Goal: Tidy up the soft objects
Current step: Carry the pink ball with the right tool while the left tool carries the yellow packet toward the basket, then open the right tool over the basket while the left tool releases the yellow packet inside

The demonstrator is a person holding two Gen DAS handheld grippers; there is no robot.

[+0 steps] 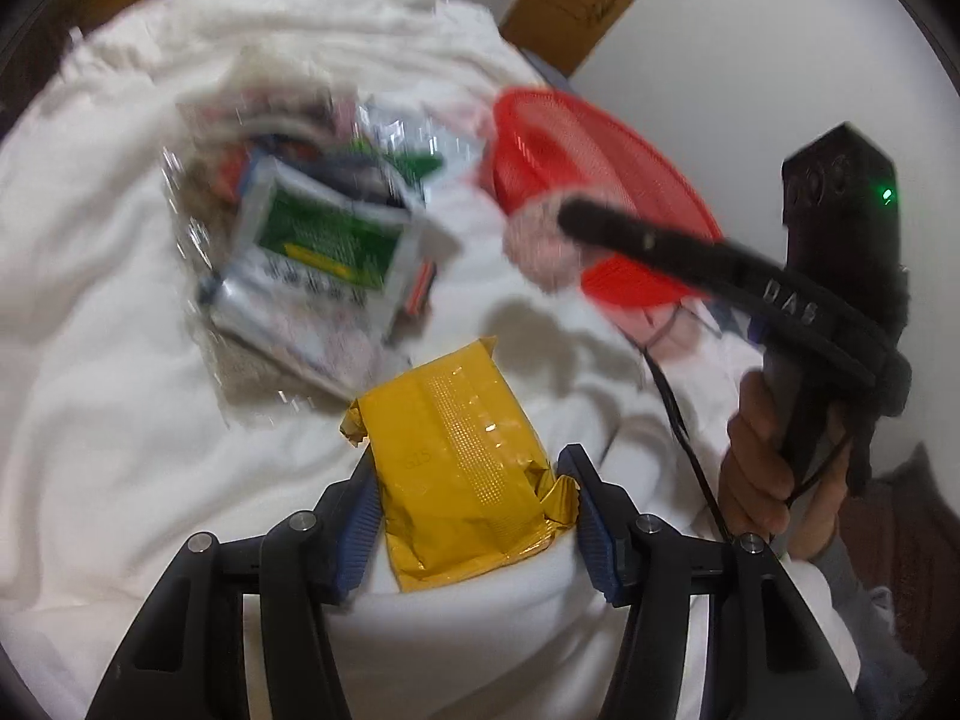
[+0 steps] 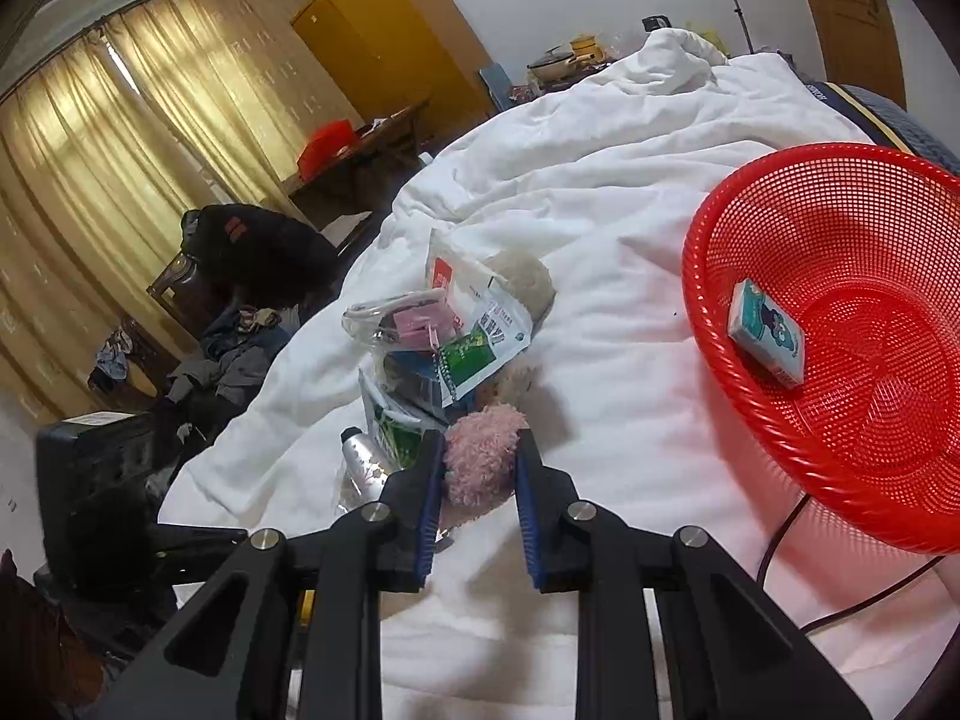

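**Both grippers engaged at the bed; one packet already in the basket**

We are taking the red basket (image 2: 840,348) as our landmark; it is resting on the white quilt (image 2: 600,192).

We are finding the left gripper (image 1: 474,516) with its jaws roughly half open. The yellow foil pack (image 1: 462,468) is lying between its blue pads (image 1: 360,528); the left pad is touching the pack's edge, while the right one is meeting only the crimped foil corner. We cannot tell whether the pack is firmly clamped. The pack is sitting on the quilt, nearer the camera than the basket and to its left.

We are seeing the right gripper (image 2: 477,516) narrowed onto the pink fluffy toy (image 2: 483,456), both pads pressing its sides. The toy is being held just left of the basket, over the quilt.

A pile of packets and sachets (image 2: 444,348) is lying on the quilt further left of the basket. Inside the basket, a small blue-and-white pack (image 2: 768,333) is resting against the sloping wall.

A hand (image 1: 762,468) is gripping the right tool's handle.
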